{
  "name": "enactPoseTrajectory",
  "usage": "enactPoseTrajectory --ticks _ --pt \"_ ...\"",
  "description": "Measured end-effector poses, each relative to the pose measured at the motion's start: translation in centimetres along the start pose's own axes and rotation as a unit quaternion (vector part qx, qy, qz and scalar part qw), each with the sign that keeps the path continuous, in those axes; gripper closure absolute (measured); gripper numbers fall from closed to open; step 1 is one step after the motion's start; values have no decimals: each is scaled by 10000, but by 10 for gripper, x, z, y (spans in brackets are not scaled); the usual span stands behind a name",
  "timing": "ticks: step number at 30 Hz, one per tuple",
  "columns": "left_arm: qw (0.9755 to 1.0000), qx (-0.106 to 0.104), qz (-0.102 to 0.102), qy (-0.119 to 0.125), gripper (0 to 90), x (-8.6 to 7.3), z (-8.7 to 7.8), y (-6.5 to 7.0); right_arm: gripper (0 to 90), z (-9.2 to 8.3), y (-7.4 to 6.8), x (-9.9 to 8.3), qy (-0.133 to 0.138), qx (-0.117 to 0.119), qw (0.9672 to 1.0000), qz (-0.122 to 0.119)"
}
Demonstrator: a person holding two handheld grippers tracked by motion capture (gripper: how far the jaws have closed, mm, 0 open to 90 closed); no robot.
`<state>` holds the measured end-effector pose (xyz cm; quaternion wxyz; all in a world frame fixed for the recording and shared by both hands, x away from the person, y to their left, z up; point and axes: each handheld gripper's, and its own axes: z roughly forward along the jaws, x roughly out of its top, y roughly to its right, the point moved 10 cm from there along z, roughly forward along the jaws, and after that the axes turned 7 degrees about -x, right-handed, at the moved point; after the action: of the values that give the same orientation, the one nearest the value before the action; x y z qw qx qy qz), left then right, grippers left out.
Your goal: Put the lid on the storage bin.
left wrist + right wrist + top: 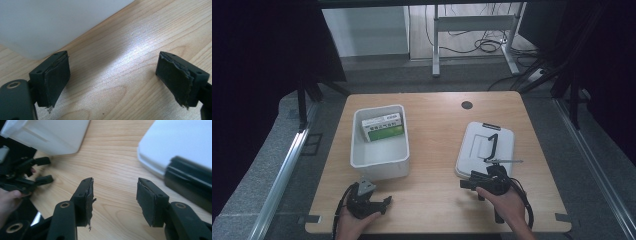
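A white bin [379,159] stands on the left half of the wooden table [432,120], with a green and white box [383,127] lying inside it. To its right lies a white lid [474,150] with a black handle [492,145]. My left gripper [384,204] rests near the front edge, just below the bin, jaws open and empty [113,57]; the bin wall [50,22] is close ahead. My right gripper [469,187] sits at the lid's near corner, also open and empty [115,182]. Its view shows the bin [50,135], the lid [180,142] and the left gripper [25,175].
A dark round hole [467,105] marks the table's far edge. Bare wood [432,165] lies between bin and lid. Beyond the table stand a desk frame [472,22] and floor cables [487,46]. Metal rails [282,170] run along both sides.
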<state>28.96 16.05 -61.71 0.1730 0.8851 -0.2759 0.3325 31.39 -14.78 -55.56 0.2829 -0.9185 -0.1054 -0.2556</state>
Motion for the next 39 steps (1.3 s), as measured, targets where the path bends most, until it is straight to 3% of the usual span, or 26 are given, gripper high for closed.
enactPoseTrajectory --ticks 17,24,39 --pt "10000 -19 16 1 121 1 1 -1 475 -16 -1 14 162 61 9998 35" --pt "10000 -6 -9 2 121 1 1 -1 475 -25 5 28 341 -68 9994 24" --pt "10000 -6 -9 3 122 1 1 -1 475 -36 21 54 537 -227 9978 315"
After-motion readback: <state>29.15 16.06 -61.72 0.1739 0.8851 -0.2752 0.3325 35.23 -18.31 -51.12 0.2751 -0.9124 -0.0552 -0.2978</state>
